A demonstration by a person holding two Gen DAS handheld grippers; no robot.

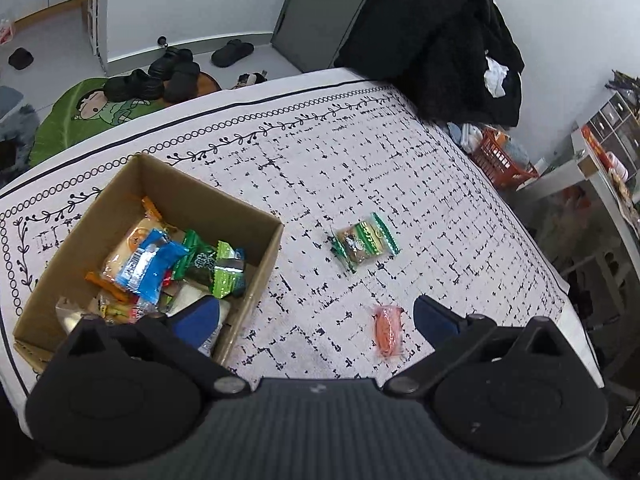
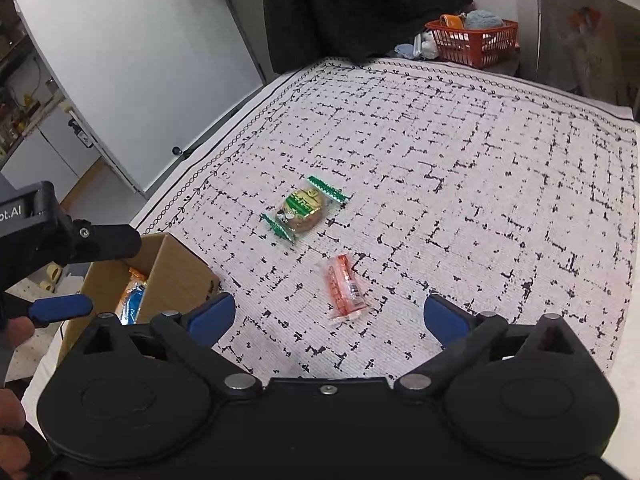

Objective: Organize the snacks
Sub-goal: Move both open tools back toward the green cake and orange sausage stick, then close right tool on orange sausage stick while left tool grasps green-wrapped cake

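Blue pads tip both grippers, and both stand wide apart with nothing between them. The left gripper (image 1: 316,316) hangs over the near corner of the cardboard box (image 1: 256,280), its left fingertip (image 1: 200,320) above the box's contents and its right one out over the cloth. The right gripper (image 2: 330,316) hovers just this side of the box's right wall, empty, with the orange snack stick (image 2: 346,290) lying flat on the cloth between its spread fingers — not touched by either.

Taking the cardboard box as the landmark: inside it sits a jumble of wrapped snacks, a blue packet (image 1: 150,266) on top of a pale bread-like bun in clear wrap (image 1: 128,248), green packets (image 1: 218,268) toward the right wall, and orange wrappers at the far and left sides. Right of the box, apart from it, lies the green-ended biscuit packet (image 1: 362,242), flat and slightly skewed. Nearer than that packet and also right of the box lies the orange snack stick (image 1: 386,330), well clear of the biscuit.

Box and loose snacks all rest on a white tablecloth (image 1: 440,184) with a broken black grid and a vine border. Beyond the cloth's far edge from the box, a black garment (image 1: 436,36) is heaped — an orange basket (image 2: 472,42) stands to its right. On the floor past the box are dark shoes (image 1: 160,76) on a green cartoon mat (image 1: 80,112). In the right wrist view, the person's hand (image 2: 14,330) shows at the left edge beside the left gripper.
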